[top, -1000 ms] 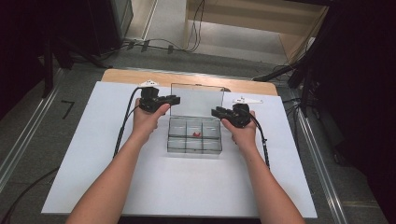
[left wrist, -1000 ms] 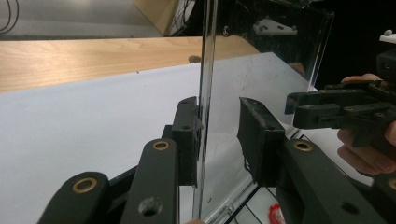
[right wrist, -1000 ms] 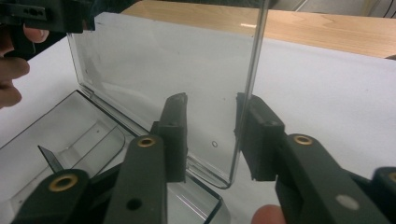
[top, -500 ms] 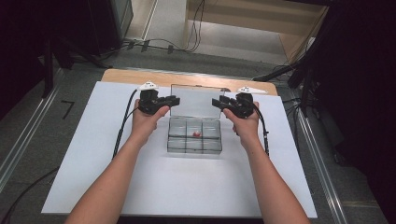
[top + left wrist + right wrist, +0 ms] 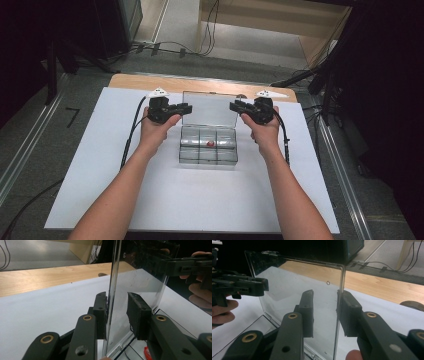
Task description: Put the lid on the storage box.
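A clear plastic compartment box (image 5: pixel 207 152) stands mid-table, and its lid (image 5: pixel 209 107) is raised upright at the far side. One small red piece (image 5: pixel 211 144) lies in a middle compartment. My left gripper (image 5: pixel 185 107) straddles the lid's left edge. In the left gripper view one pad (image 5: pixel 101 312) rests against the lid (image 5: pixel 140 287) while the other stands off it. My right gripper (image 5: pixel 235 106) straddles the lid's right edge. Its jaws have just been closing around the lid (image 5: pixel 294 282), and a gap remains beside one pad (image 5: pixel 308 312).
The box sits on a white sheet (image 5: pixel 100 175) over a wooden table whose far edge (image 5: pixel 150 82) shows bare. Black cables (image 5: pixel 131 135) trail from both grippers along the forearms. Beyond the table are floor cables and wooden furniture.
My right gripper has risen from beside the box to the lid's right edge. The left gripper and the lid have stayed where they were.
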`<state>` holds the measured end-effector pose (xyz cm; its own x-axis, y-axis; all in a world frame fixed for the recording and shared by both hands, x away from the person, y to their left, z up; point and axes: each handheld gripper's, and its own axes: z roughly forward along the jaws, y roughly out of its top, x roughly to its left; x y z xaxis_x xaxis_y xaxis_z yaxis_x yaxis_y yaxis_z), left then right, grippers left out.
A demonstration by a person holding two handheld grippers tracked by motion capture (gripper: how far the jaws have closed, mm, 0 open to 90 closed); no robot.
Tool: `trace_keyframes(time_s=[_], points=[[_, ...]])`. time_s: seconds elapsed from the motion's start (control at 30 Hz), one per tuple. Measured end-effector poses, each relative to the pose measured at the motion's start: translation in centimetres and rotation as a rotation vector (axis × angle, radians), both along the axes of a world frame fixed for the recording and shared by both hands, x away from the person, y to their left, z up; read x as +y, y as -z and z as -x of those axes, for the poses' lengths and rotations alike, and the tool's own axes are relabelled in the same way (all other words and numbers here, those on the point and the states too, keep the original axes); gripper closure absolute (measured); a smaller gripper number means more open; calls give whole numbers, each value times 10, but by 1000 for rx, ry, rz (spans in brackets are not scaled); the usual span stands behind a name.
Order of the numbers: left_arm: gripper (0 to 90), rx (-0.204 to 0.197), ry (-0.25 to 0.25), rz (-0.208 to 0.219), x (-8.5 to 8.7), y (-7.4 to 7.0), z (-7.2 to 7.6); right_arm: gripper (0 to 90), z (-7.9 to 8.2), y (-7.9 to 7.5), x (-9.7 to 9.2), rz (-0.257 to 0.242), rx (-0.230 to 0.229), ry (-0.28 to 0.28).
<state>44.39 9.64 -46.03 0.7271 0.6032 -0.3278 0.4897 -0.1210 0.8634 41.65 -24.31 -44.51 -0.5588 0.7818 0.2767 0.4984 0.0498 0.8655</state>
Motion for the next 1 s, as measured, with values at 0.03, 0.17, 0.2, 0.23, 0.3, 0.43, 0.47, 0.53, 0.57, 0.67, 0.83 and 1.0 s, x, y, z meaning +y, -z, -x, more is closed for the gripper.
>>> trace_keyframes(time_s=[0.03, 0.17, 0.2, 0.23, 0.3, 0.43, 0.47, 0.53, 0.57, 0.67, 0.83, 1.0], points=[[681, 2, 0, 0, 0, 0, 0, 657, 1, 0, 0, -1, 0, -1], [608, 9, 9, -3, -1, -3, 2, 660, 4, 1, -1, -4, -13, -3], [574, 12, 11, -6, -1, -4, 3, 660, 5, 1, -1, -3, -17, -5], [552, 15, 20, -1, 0, -5, 3, 660, 6, 0, -1, -2, -17, -3], [518, 17, 33, 7, 2, -8, 5, 661, 8, 0, -1, 0, -20, -8], [500, 6, 34, 7, 8, -14, 7, 661, 11, 0, -1, 7, -31, -15], [500, 4, 30, 11, 9, -16, 7, 660, 12, 0, -1, 7, -32, -16], [501, 1, 24, 19, 12, -18, 7, 660, 13, 0, -1, 9, -36, -16], [502, 0, 24, 19, 13, -19, 7, 659, 14, 0, -1, 8, -36, -14], [508, 1, 27, 33, 13, -21, 8, 657, 16, 0, -1, 6, -44, -16], [519, -6, 38, 29, 11, -22, 10, 654, 20, 0, -1, 8, -51, -20], [575, -8, 47, 20, 8, -24, 13, 649, 26, 1, -2, 5, -61, -26]])
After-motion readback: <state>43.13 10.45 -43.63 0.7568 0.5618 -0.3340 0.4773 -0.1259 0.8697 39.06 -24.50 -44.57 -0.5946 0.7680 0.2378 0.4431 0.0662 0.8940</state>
